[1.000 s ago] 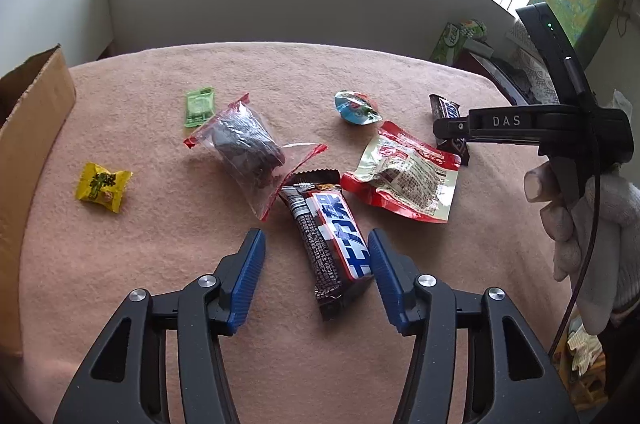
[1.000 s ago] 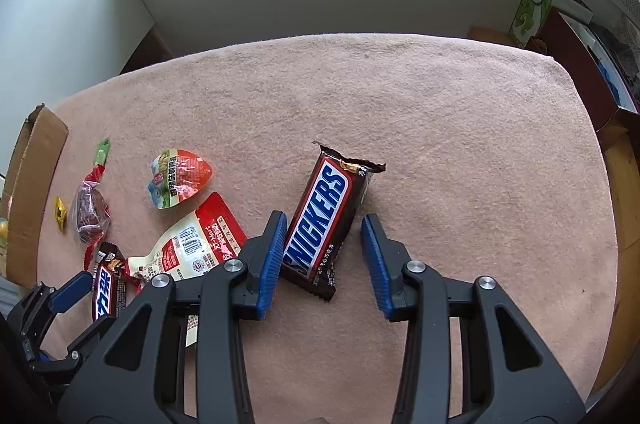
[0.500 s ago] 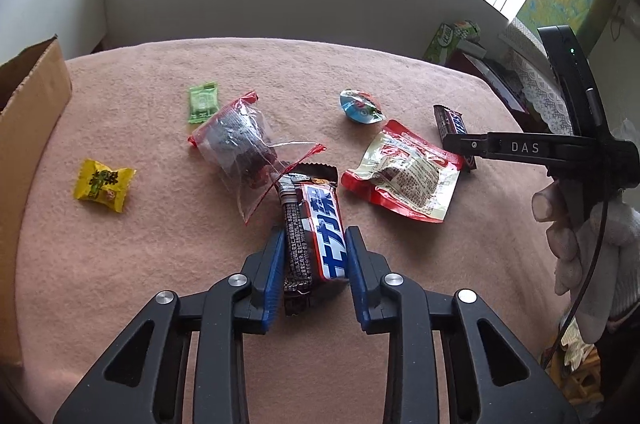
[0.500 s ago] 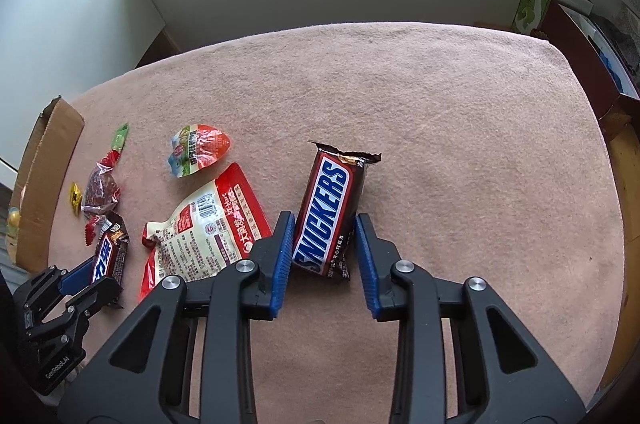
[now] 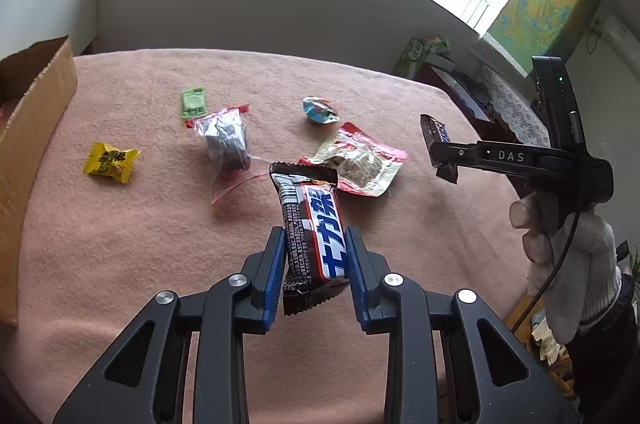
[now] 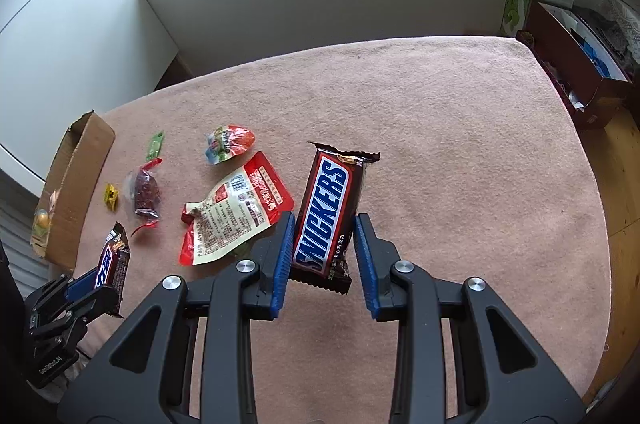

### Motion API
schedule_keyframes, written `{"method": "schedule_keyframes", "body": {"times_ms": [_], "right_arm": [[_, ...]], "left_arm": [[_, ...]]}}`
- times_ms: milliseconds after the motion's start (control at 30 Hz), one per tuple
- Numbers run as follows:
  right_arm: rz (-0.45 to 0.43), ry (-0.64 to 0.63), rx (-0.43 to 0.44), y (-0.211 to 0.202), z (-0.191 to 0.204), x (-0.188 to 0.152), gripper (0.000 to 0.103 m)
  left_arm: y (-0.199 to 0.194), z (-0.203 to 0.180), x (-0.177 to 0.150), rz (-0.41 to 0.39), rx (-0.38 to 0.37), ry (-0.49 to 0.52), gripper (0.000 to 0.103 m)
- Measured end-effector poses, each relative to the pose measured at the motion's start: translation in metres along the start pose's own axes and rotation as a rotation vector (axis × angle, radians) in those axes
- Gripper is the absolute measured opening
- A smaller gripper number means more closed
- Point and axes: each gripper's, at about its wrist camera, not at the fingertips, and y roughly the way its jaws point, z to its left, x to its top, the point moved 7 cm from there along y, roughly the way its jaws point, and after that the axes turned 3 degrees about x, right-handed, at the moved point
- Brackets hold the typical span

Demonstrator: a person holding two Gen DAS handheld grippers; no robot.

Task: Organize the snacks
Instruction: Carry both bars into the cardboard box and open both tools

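- The pink-covered table point(image 6: 460, 128) is seen spread with loose snacks; the cardboard box point(image 6: 76, 184) stands open at its far left edge.
- The Snickers bar point(image 6: 332, 212) is clamped in the right gripper point(image 6: 324, 260) and held off the cloth.
- The blue-and-white chocolate bar point(image 5: 316, 228) is pinched in the left gripper point(image 5: 316, 278), also raised.
- A carry step is judged in hand; next, both bars are to be taken left and released over the box.

My left gripper point(image 5: 315, 266) and right gripper point(image 6: 324, 252): black frames, blue ribbed pads, silver screws; "DAS" lettering, black cable, white knit glove point(image 5: 576, 264).
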Motion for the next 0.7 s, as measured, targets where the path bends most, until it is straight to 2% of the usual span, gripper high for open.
{"method": "schedule_keyframes", "body": {"times_ms": [133, 333, 533, 700], "right_arm": [[-0.033, -0.032, 0.018, -0.020, 0.021, 0.001, 0.031], [-0.066, -0.093, 0.073, -0.039, 0.068, 0.006, 0.031], [-0.081, -0.171, 0.138, -0.043, 0.129, 0.016, 0.031], [-0.081, -0.240, 0.178, -0.035, 0.186, 0.026, 0.031]], "left_arm": [[-0.020, -0.006, 0.005, -0.040, -0.012, 0.005, 0.028], [-0.050, 0.005, 0.011, -0.103, 0.029, 0.014, 0.028], [-0.076, 0.036, 0.017, -0.151, 0.072, -0.014, 0.028], [-0.101, 0.079, 0.022, -0.194, 0.120, -0.057, 0.028]]}}
